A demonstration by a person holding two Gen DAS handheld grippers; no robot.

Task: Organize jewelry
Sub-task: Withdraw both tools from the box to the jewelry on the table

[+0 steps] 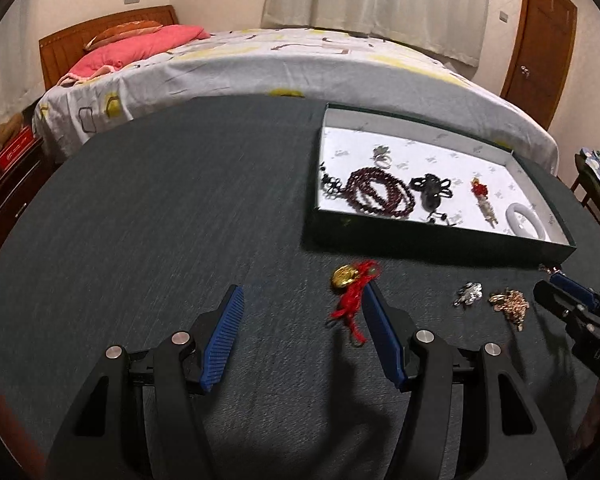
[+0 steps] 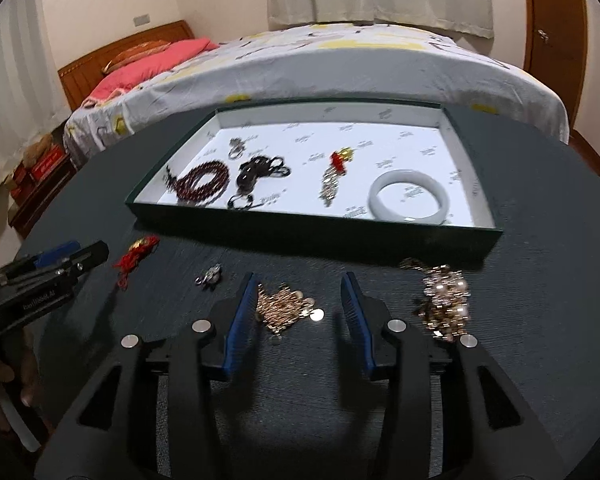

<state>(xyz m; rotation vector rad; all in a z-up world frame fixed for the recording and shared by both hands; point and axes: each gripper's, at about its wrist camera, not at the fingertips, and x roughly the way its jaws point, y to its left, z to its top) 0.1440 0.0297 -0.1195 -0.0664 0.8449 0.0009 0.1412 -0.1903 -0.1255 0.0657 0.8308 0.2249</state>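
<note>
jewelry is split between 2 places: the shallow dark green box with a white printed lining [image 2: 476, 184], across the upper middle of the right wrist view, already holds a dark red bead strand [image 2: 202, 182], a black knotted cord piece [image 2: 256, 174], a red and gold tassel charm [image 2: 334, 174] and a pale white bangle [image 2: 409, 196], likely as sorted pieces. still loose on the dark table [image 1: 160, 208], below the box, lie a red cord with a gold charm [image 1: 350, 292], a small silver brooch [image 2: 211, 276], a rose gold chain heap [image 2: 284, 306] and a pearly gold cluster [image 2: 446, 298].

the left gripper [image 1: 304, 316] is open and empty, its right pad beside the red cord. the right gripper [image 2: 300, 304] is parted around the chain heap without pressing it.
</note>
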